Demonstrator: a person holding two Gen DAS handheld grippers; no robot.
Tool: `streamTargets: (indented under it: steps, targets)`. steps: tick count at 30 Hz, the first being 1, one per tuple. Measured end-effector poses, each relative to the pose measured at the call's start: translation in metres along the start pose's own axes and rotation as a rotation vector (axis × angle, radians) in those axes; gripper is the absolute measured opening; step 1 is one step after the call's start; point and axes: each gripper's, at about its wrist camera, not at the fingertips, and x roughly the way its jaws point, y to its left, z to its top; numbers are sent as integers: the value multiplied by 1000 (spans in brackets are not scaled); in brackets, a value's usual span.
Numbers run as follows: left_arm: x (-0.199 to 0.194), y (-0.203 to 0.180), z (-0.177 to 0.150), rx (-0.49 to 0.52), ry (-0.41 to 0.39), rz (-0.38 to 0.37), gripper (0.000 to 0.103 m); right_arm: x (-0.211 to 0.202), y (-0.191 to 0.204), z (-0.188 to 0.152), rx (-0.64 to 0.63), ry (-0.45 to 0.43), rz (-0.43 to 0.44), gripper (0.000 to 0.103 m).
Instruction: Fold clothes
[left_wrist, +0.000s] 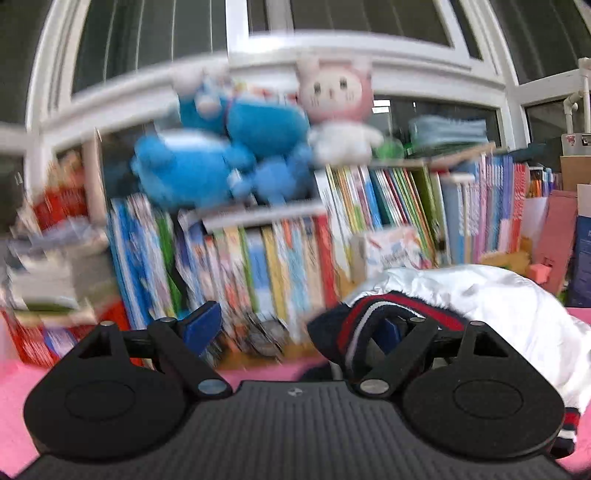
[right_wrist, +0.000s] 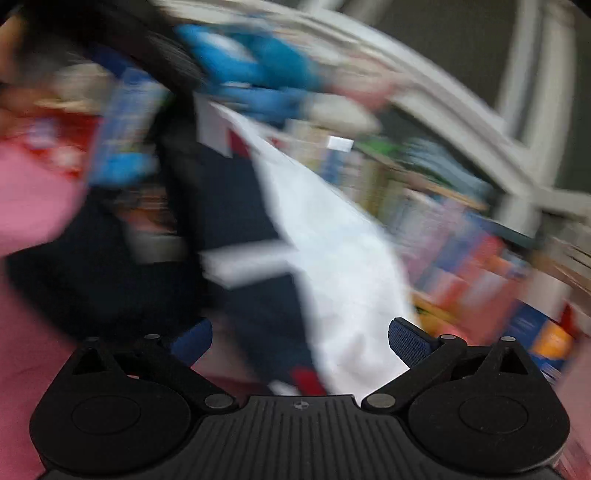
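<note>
A white jacket (left_wrist: 491, 299) with navy, red and white striped ribbing (left_wrist: 373, 314) lies bunched on the pink surface (left_wrist: 14, 387) at the right of the left wrist view. My left gripper (left_wrist: 295, 328) is open; the ribbed hem drapes over its right finger, its left finger (left_wrist: 201, 325) is bare. In the blurred right wrist view the jacket's white panel (right_wrist: 332, 258) and dark navy lining (right_wrist: 229, 206) hang in front of my right gripper (right_wrist: 299, 336), which is open with cloth between the fingers.
A shelf of children's books (left_wrist: 288, 251) fills the background, with blue plush toys (left_wrist: 221, 155) and a pink and white plush cat (left_wrist: 340, 107) on top. Windows (left_wrist: 332, 22) are behind. Boxes (left_wrist: 569, 236) stand at the far right.
</note>
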Motion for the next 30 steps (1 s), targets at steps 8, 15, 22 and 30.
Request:
streamTargets:
  steps: [8, 15, 22, 30]
  targets:
    - [2, -6, -20, 112, 60, 23, 96, -7, -73, -6, 131, 40, -331, 103]
    - [-3, -27, -44, 191, 83, 38, 99, -10, -104, -24, 112, 113, -390, 103]
    - [-3, -11, -48, 181, 95, 59, 97, 24, -84, -65, 23, 315, -340, 103]
    - [-47, 23, -30, 172, 21, 73, 102, -46, -130, -43, 180, 199, -280, 103]
